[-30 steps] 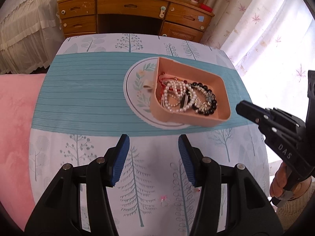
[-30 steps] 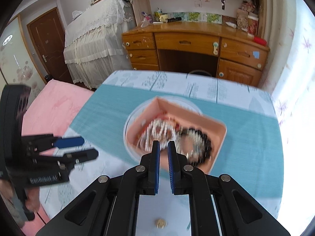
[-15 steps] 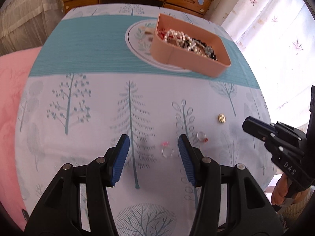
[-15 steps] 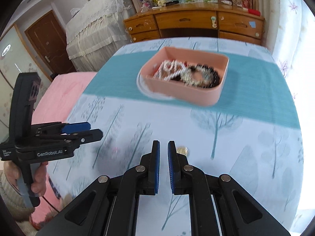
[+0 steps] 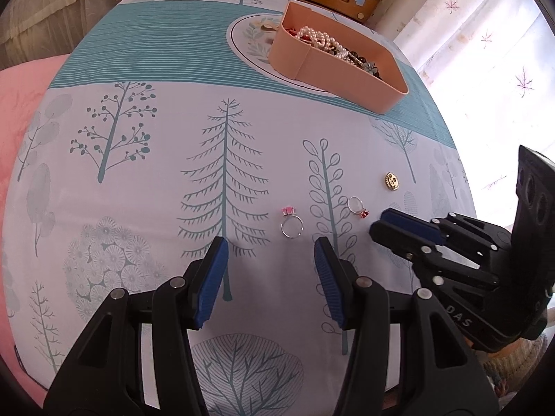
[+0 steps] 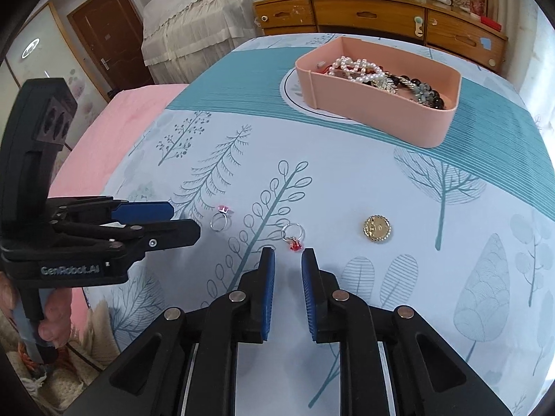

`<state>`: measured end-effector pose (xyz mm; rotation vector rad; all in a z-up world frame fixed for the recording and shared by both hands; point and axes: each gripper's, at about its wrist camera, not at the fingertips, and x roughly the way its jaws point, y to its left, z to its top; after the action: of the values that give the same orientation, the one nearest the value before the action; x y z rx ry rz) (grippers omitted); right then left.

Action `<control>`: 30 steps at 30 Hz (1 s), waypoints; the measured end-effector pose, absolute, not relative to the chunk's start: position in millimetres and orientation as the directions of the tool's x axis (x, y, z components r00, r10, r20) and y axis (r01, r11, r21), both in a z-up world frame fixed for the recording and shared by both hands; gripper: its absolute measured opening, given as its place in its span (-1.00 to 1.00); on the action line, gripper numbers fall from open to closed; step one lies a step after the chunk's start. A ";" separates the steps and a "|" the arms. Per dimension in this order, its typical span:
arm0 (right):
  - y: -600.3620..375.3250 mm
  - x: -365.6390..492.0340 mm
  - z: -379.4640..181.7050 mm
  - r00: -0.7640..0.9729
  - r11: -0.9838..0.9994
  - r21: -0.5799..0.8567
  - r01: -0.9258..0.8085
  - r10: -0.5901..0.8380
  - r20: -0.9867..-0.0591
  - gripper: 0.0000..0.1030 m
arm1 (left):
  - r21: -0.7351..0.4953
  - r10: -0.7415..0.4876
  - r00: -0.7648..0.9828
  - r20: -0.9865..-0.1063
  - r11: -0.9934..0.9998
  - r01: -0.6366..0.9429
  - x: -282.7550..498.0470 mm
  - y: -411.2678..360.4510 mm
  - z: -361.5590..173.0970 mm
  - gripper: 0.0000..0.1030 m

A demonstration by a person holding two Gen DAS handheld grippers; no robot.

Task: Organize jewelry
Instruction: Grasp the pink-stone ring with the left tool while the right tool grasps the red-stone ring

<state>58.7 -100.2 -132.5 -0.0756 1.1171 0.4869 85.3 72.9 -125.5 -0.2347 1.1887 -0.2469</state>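
A pink tray (image 5: 347,76) (image 6: 381,118) holding pearl and dark bead jewelry sits at the far side of the table. Three loose pieces lie on the tablecloth: a ring with a pink stone (image 5: 291,223) (image 6: 220,218), a ring with a red stone (image 5: 357,206) (image 6: 293,237), and a round gold brooch (image 5: 392,181) (image 6: 377,228). My left gripper (image 5: 270,256) (image 6: 180,220) is open and empty, just short of the pink-stone ring. My right gripper (image 6: 288,260) (image 5: 378,223) is open a little and empty, just short of the red-stone ring.
The table carries a tree-print cloth with a teal band (image 5: 156,52). A pink bed (image 6: 114,128) lies to the left, a wooden dresser (image 6: 374,17) stands behind, and curtains (image 5: 485,52) hang to the right.
Both grippers moved down and closer to the table's near part, toward the rings. The right gripper's jaws went from shut to slightly open.
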 end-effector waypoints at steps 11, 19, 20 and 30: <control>-81.7 66.1 -142.9 0.392 0.872 0.073 -0.483 0.290 -0.873 -0.69 | -0.303 -0.307 0.344 -0.887 0.951 0.068 90.2 66.1 -130.0 -0.06; -86.6 58.4 -143.6 0.433 0.875 0.053 -0.482 0.290 -0.853 -0.78 | -0.274 -0.275 0.362 -0.891 0.960 0.056 95.0 51.2 -132.5 -0.15; -88.1 56.7 -143.1 0.438 0.876 0.056 -0.479 0.293 -0.850 -0.78 | -0.263 -0.265 0.364 -0.893 0.963 0.054 96.1 48.6 -133.1 -0.21; -105.8 45.3 -137.3 0.466 0.879 0.124 -0.460 0.358 -0.809 -0.78 | -0.178 -0.183 0.375 -0.909 0.983 0.048 107.7 29.9 -135.5 -0.51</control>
<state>45.3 -105.8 -137.3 -0.1178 0.9634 0.5035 107.7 29.9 -135.5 -0.1292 1.1777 -0.1487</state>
